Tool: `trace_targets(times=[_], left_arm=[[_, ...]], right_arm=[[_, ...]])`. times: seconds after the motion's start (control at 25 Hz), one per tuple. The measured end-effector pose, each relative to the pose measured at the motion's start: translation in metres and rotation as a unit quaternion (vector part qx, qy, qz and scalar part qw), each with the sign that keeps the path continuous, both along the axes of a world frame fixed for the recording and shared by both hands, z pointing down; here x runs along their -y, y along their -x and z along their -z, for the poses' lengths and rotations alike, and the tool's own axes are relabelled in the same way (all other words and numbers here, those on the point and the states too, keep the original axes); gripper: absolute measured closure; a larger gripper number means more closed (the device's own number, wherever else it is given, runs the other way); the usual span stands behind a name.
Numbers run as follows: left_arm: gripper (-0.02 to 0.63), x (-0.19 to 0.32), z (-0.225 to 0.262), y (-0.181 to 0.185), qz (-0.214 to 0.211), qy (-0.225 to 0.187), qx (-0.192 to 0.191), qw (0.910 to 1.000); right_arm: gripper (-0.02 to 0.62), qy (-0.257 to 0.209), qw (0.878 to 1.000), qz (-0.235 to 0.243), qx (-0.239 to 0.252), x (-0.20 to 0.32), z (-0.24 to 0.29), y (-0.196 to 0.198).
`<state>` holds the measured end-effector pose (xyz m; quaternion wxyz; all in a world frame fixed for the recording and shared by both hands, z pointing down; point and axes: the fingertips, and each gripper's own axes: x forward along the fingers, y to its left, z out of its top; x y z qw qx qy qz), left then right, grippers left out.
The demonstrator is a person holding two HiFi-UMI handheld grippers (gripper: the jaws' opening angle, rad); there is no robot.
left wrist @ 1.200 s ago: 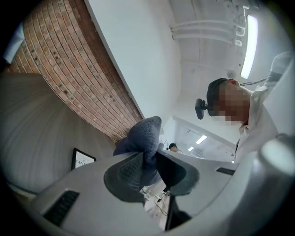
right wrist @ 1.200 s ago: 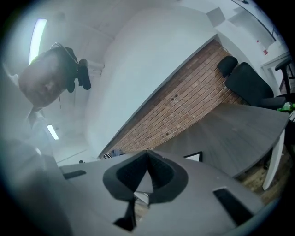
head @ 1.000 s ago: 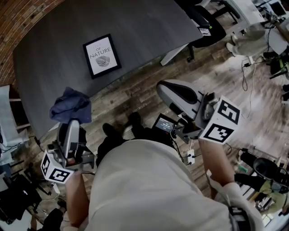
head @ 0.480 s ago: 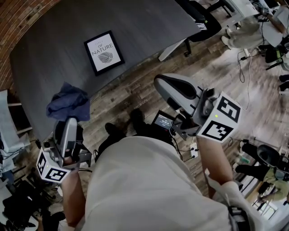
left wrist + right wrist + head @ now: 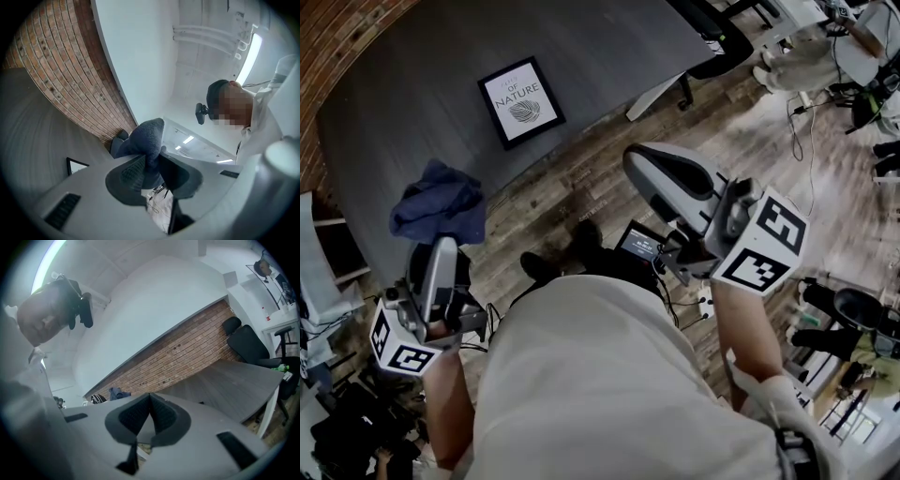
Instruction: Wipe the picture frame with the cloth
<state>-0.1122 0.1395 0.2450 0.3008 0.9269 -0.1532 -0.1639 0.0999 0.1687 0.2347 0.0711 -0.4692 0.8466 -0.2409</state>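
A black picture frame [image 5: 521, 101] with a leaf print lies flat on the dark grey table [image 5: 609, 47], far ahead of both grippers. My left gripper [image 5: 441, 246] is low at the left, off the table's near edge, shut on a bunched dark blue cloth [image 5: 436, 202] that sticks out past its tips. In the left gripper view the cloth [image 5: 143, 140] is pinched between the pads of the left gripper [image 5: 149, 171], and the frame [image 5: 75, 165] shows small at the lower left. My right gripper [image 5: 634, 161] hovers over the wooden floor, shut and empty; its pads [image 5: 150, 401] meet.
A black office chair [image 5: 712, 37] stands at the table's far right end. A brick wall [image 5: 337, 37] runs behind the table. Wooden floor [image 5: 581, 187] lies between me and the table. A small screen device [image 5: 637, 246] sits at my waist. Cables and gear [image 5: 853, 319] clutter the right.
The left gripper has drifted down and left in the head view, with the cloth still in it. The right gripper has risen slightly. The frame has not moved on the table.
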Motion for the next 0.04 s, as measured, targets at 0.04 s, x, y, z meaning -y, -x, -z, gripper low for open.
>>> trace_targets(times=[0.04], left_arm=[[0.515, -0.0001, -0.0002, 0.0014, -0.002, 0.0, 0.0, 1.0]], right_arm=[[0.581, 0.0, 1.0, -0.001, -0.001, -0.0006, -0.0001, 0.0019]])
